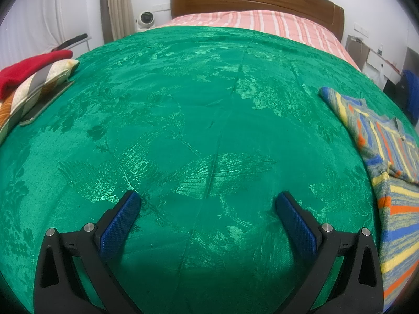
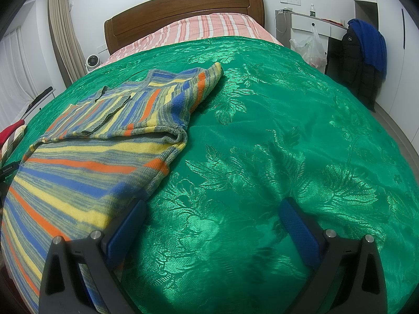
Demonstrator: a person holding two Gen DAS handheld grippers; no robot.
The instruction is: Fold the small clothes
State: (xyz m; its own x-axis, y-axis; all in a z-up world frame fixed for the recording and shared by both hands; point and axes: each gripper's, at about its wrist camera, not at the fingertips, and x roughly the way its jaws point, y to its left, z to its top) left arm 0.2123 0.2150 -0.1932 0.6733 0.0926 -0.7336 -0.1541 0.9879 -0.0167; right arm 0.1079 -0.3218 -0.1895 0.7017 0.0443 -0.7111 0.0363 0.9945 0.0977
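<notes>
Striped knit sweater (image 2: 86, 141) lies part-folded on the green bedspread (image 2: 262, 157), soft, light and floppy; pinch its hem corners. Right tongs (image 2: 212, 216) beside it and left tongs (image 1: 208, 205) both gape, holding nothing.

The right gripper (image 2: 212, 214) sits at the bottom of the frame with its 2 blue-padded fingers (image 2: 127, 225) spread wide apart, nothing between them. Under it lies a green bedspread (image 2: 275, 136). A striped sweater (image 2: 86, 157) lies flat on the left, its top part folded over and 1 sleeve (image 2: 201, 83) reaching toward the upper middle. The left finger overlaps the sweater's lower edge. At the top are a striped sheet (image 2: 209, 26) and a wooden headboard (image 2: 183, 7); a dark jacket (image 2: 364, 60) hangs at upper right.
</notes>
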